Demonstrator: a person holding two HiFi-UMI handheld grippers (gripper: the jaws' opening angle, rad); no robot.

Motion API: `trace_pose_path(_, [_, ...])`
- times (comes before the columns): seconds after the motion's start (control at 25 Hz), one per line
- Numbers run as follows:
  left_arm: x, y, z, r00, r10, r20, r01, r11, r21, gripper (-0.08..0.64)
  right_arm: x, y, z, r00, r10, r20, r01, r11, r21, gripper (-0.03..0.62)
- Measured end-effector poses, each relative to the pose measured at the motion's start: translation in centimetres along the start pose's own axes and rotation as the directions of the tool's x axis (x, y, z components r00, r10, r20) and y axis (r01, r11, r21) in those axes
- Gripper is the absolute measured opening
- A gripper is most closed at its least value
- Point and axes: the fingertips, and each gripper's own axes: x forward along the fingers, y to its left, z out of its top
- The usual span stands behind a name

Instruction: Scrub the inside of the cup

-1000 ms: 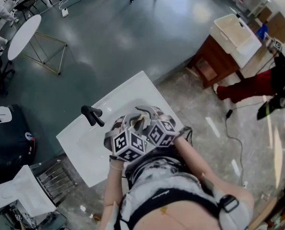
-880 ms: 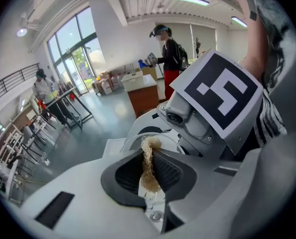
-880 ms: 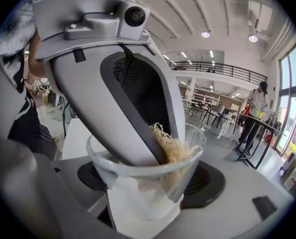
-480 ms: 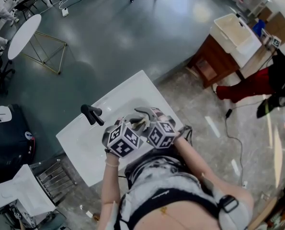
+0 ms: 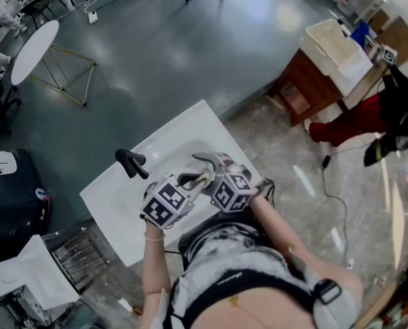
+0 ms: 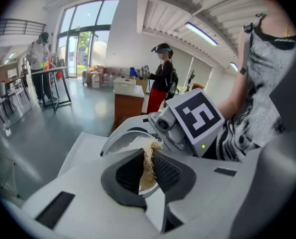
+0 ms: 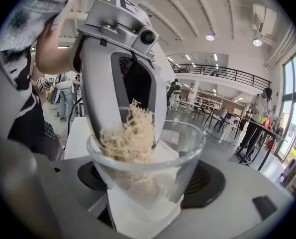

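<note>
Room: white sink shows bare rim on every side; open grey floor beyond its far edge
Count: two grippers; one glass cup; one fibre scrubber; one black tap on the sink's far-left rim
Right gripper: clamped on the cup over the sink's near edge
Left gripper: jaws just been closing, pinching the scrubber, which is pushed into the cup
Change: left gripper swung toward the sink's near-left edge

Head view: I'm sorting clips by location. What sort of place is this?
Probably an open lab or workshop hall, not a home kitchen: a freestanding white sink on bare grey floor, a railed mezzanine, a person standing at a table.
</note>
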Motion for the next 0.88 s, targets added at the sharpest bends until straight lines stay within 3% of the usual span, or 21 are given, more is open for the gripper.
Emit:
trace_pose_path(0.24, [-1.4,-0.3,0.9,0.993,-0.042,0.113,0.052,0.995,-0.082,0.048,-0.2,-0.3,0.0,1.000,-0.016,0.006,0.016,1.000,0.016,0.399])
trace_pose_path(0.32, [-2.3,0.6,1.5,0.983,-0.005,0.185,0.033,0.988,-0.148,0.048,-0.3,-0.6,0.0,1.000,-0.022,0.005,0.022,1.000,0.023,0.399])
trace_pose_path(0.4, [-3.2,2.1,2.1,0.972,0.090,0.219,-0.044,0.978,-0.205,0.048,-0.4,-0.9,0.1,1.000,-0.025,0.010,0.025,0.999,0.029,0.399])
trace_pose_path(0.48, [-3.4,3.3,2.4,0.960,0.185,0.210,-0.136,0.965,-0.226,0.048,-0.4,-1.0,0.3,1.000,-0.027,0.010,0.026,0.999,0.029,0.399])
trace_pose_path(0.56, [-2.9,3.7,2.1,0.957,0.229,0.179,-0.186,0.955,-0.229,0.048,-0.4,-1.0,0.7,1.000,-0.028,0.012,0.028,0.999,0.021,0.399])
trace_pose_path(0.72, [-1.5,3.5,1.6,0.960,0.251,0.122,-0.222,0.952,-0.213,0.048,0.0,-0.5,0.8,1.000,-0.020,0.004,0.020,1.000,0.003,0.399])
trace_pose_path(0.88, [-0.7,2.8,1.7,0.971,0.216,0.104,-0.201,0.969,-0.141,0.048,0.0,-0.3,0.6,1.000,-0.016,-0.009,0.016,1.000,-0.008,0.399])
